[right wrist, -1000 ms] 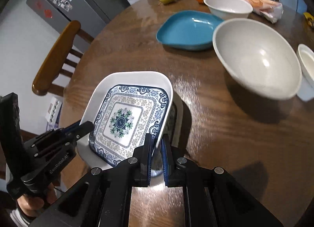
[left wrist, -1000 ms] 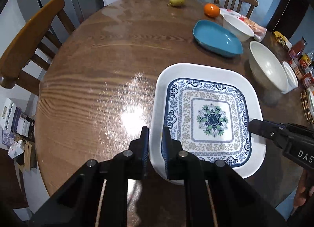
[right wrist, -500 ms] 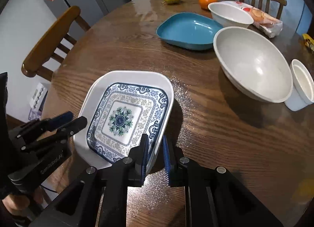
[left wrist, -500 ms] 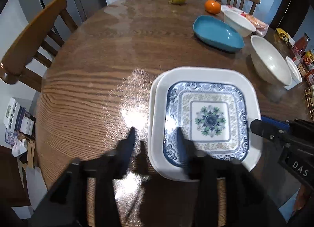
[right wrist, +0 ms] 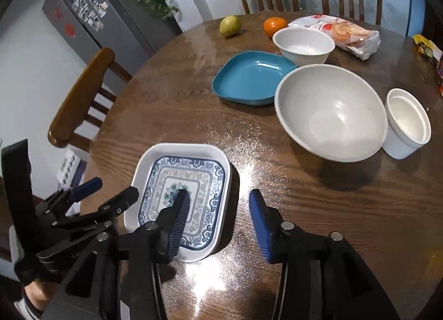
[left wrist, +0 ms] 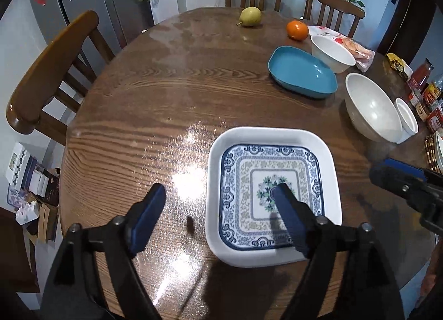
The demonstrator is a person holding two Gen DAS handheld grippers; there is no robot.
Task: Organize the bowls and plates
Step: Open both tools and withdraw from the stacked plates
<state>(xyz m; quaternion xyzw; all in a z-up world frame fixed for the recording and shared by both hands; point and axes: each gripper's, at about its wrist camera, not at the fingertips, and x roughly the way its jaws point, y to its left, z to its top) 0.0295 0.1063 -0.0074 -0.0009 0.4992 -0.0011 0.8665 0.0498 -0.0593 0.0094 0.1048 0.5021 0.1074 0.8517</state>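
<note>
A square white plate with a blue pattern (left wrist: 272, 195) lies flat on the round wooden table (left wrist: 155, 104), near its front edge; it also shows in the right wrist view (right wrist: 180, 187). My left gripper (left wrist: 218, 195) is open and empty above the plate's left rim. My right gripper (right wrist: 218, 201) is open and empty above the plate's right rim. Farther back stand a blue dish (right wrist: 253, 80), a large white bowl (right wrist: 331, 111), a smaller white bowl (right wrist: 303, 44) and a small white cup (right wrist: 407, 123).
A pear (left wrist: 250, 16), an orange (left wrist: 297, 30) and a snack bag (right wrist: 349, 35) lie at the back. Bottles and jars (left wrist: 426, 93) crowd the right edge. Wooden chairs (left wrist: 49, 71) stand around the table.
Both grippers have let go of the patterned plate's rim and opened. They have drawn up and back, and the plate now lies flat on the table.
</note>
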